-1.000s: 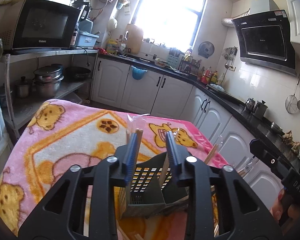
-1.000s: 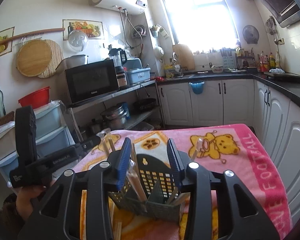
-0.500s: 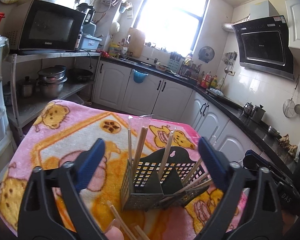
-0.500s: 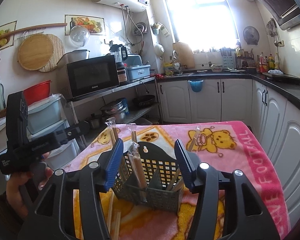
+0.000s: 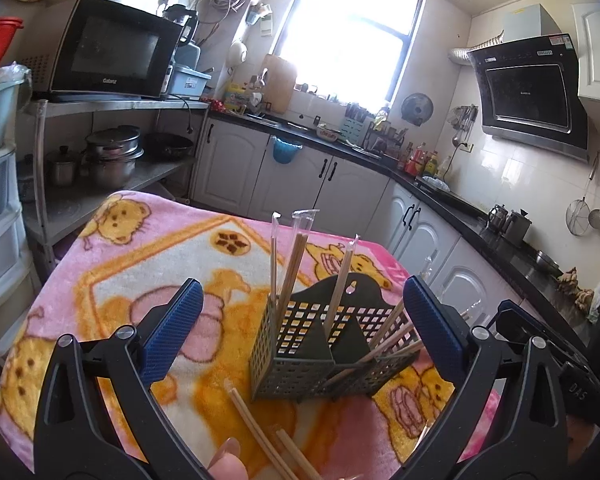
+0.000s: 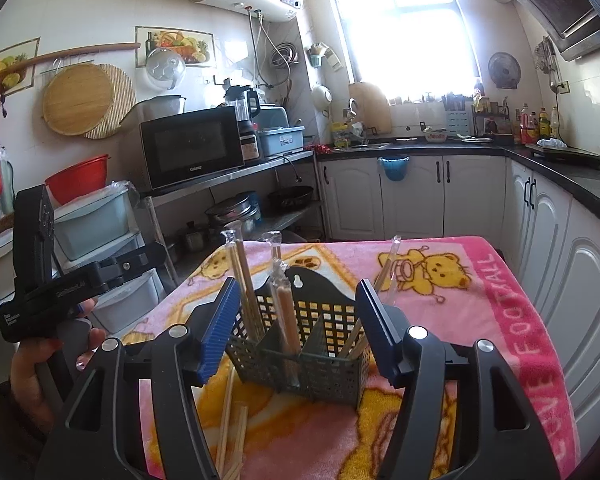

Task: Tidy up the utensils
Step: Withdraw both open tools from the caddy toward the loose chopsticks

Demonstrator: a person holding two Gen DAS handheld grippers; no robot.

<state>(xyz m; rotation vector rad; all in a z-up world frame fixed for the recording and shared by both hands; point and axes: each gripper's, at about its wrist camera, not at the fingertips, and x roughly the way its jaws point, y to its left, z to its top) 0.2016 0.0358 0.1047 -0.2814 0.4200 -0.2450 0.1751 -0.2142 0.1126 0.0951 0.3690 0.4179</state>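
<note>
A dark grey lattice utensil basket (image 5: 300, 364) (image 6: 319, 364) stands on the pink bear blanket (image 5: 140, 264). Several chopsticks in clear sleeves (image 5: 294, 264) (image 6: 244, 280) stand or lean in its compartments. More loose chopsticks (image 5: 260, 432) (image 6: 230, 412) lie on the blanket in front of it. My left gripper (image 5: 301, 292) is wide open and short of the basket, touching nothing. My right gripper (image 6: 296, 284) has its jaws opening; the basket shows between the pads, which press on nothing. A hand holds the left gripper's black handle (image 6: 72, 284).
A metal shelf with pots (image 5: 112, 160) and plastic drawers (image 6: 96, 224) stand left of the table. White cabinets under a black counter (image 6: 539, 208) run behind and to the right. The blanket's far edge (image 6: 379, 240) drops off toward the floor.
Both grippers have opened, the left from nearly shut to wide, and drawn back from the basket. The wrapped chopsticks that were between their pads now stand free in the basket.
</note>
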